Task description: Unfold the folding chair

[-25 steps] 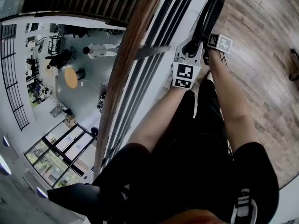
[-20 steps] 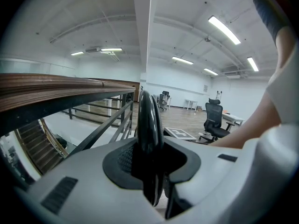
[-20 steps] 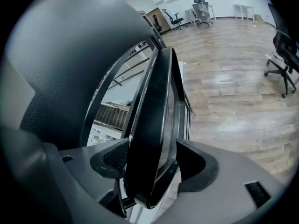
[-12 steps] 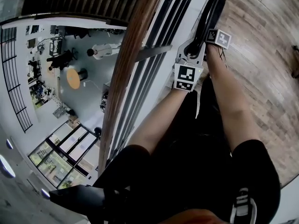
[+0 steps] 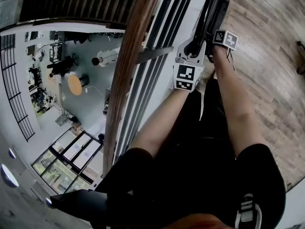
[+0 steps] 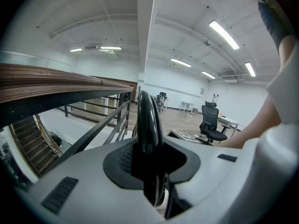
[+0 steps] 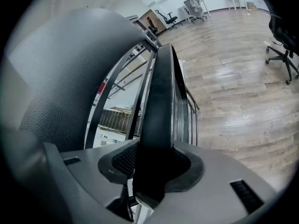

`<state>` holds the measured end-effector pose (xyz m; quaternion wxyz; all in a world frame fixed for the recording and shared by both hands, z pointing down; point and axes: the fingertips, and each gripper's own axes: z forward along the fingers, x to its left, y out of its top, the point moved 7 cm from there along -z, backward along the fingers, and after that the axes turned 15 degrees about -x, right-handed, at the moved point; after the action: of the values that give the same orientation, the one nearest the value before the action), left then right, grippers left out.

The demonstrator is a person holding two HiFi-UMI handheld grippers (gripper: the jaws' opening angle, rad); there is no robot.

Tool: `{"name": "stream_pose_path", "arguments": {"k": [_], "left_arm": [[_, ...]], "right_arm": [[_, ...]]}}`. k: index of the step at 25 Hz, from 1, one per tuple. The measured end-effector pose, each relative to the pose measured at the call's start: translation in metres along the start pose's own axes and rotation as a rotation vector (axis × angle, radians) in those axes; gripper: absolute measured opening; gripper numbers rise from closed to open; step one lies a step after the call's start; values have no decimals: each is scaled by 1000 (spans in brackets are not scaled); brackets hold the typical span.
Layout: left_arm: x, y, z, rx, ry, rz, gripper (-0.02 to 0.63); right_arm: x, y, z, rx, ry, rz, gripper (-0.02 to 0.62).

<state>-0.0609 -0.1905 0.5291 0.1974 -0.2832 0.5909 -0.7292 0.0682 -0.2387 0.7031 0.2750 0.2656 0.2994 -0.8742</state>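
Observation:
The folded black chair (image 5: 217, 8) stands upright against the railing, just ahead of both arms. My left gripper (image 5: 193, 49) is shut on a glossy black frame tube (image 6: 147, 125), which fills the gap between its pads (image 6: 122, 160). To its right, my right gripper (image 5: 213, 32) has just been closing its jaws. The chair's flat black edge (image 7: 161, 92) sits between them and both pads touch it. A grey-black textured chair panel (image 7: 60, 69) fills the left of the right gripper view.
A wooden handrail (image 5: 131, 66) on dark railing bars (image 5: 157, 42) runs beside the chair, with a drop to a lower floor (image 5: 90, 104) beyond it. Wood flooring (image 5: 267, 56) lies to the right. Office chairs (image 6: 210, 122) (image 7: 280, 41) stand farther off.
Both grippers stay at the chair's top; the right gripper's marker cube has rolled slightly. On the floor below, a person in white has walked to the right.

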Motion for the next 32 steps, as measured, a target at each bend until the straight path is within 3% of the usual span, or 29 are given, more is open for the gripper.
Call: {"name": "stream_pose_path", "arguments": {"k": [10, 17, 28, 32], "left_arm": [[-19, -5, 5, 9, -48, 0, 84], [-29, -17, 7, 14, -17, -32, 84], [0, -33, 6, 11, -24, -129, 84], [5, -41, 4, -1, -23, -158, 84]], "right_arm": [[-51, 5, -15, -12, 33, 6, 158], [-107, 8, -35, 17, 45, 70, 160], [-205, 6, -55, 33, 230, 196, 160], [-239, 4, -63, 27, 260, 192, 161]]}}
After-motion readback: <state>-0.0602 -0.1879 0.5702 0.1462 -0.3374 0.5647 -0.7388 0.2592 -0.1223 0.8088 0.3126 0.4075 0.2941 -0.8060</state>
